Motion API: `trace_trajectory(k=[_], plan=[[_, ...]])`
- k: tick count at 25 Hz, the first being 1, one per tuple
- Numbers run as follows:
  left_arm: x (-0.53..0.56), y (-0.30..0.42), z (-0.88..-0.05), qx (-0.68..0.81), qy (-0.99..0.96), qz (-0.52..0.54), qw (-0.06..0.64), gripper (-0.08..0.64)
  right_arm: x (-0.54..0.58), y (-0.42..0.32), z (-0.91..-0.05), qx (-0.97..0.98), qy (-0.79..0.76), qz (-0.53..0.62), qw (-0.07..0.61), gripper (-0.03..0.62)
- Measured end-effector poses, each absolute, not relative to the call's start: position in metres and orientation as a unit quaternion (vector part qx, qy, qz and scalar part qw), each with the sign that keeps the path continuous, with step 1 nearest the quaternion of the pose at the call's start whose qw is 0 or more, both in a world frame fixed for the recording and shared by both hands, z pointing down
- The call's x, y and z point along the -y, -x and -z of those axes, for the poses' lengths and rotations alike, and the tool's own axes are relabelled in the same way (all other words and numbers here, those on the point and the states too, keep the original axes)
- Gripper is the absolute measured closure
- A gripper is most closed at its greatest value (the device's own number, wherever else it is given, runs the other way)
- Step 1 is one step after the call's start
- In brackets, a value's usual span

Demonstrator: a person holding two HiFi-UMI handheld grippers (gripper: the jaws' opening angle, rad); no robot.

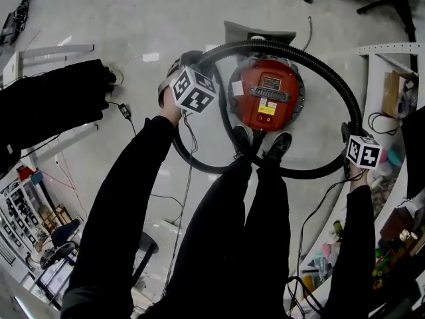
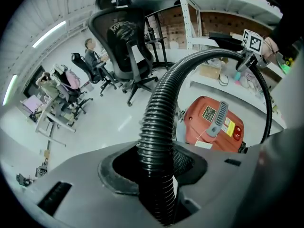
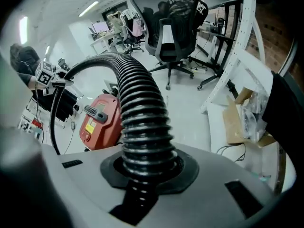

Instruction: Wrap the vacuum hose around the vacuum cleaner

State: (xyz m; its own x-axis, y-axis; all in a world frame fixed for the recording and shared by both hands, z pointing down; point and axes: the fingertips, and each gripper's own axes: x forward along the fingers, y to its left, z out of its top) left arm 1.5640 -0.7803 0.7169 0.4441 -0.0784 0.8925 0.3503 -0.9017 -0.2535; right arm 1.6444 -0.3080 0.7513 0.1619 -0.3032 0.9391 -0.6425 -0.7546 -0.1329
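Left gripper (image 1: 184,85) is clamped on the black ribbed vacuum hose (image 1: 320,70), and the right gripper (image 1: 362,153) grips the same hose further along. Each gripper's own camera shows it plainly: in the left gripper view the hose (image 2: 159,113) rises straight out from between the closed jaws of the left gripper (image 2: 157,177), and in the right gripper view the hose (image 3: 138,106) fills the gap in the right gripper (image 3: 142,170).

From the head view, the red vacuum cleaner (image 1: 267,95) sits on the pale floor (image 1: 133,18) between the two grippers, just beyond the person's shoes (image 1: 243,138). The hose arcs from the left gripper over the far side of the machine, comes round on the right to the right gripper, then runs along the near side past the shoes, so it rings the cleaner.

Only the gripper views show the room at eye level. A black office chair (image 2: 126,37) stands far behind the hose in the left one, with the cleaner (image 2: 213,122) low on the right. In the right one, the cleaner (image 3: 99,120) lies to the left, another chair (image 3: 173,27) is far off and a cardboard box (image 3: 235,122) sits at the right.
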Motion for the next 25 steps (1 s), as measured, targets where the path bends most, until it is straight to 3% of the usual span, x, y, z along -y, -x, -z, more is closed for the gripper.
trace_trajectory(k=[9,20,21,23,25], plan=[[0.769,-1.599,-0.804,0.093,0.805,0.547,0.212,0.387,0.303,-1.670,-0.855,0.318,-0.730,-0.590,0.131,0.503],[0.758,-1.613,-0.868,0.122,0.772,0.568,0.258,0.387,0.295,-1.646,-0.949,0.313,-0.707,-0.625,0.104,0.503],[0.758,-1.613,-0.872,0.120,0.770,0.571,0.259,0.387,0.296,-1.645,-0.952,0.315,-0.707,-0.624,0.108,0.487],[0.759,-1.615,-0.876,0.113,0.769,0.573,0.260,0.387,0.296,-1.643,-0.957,0.316,-0.705,-0.623,0.122,0.221],[0.758,-1.621,-0.876,0.108,0.771,0.567,0.270,0.387,0.295,-1.641,-0.957,0.314,-0.705,-0.624,0.126,0.215]])
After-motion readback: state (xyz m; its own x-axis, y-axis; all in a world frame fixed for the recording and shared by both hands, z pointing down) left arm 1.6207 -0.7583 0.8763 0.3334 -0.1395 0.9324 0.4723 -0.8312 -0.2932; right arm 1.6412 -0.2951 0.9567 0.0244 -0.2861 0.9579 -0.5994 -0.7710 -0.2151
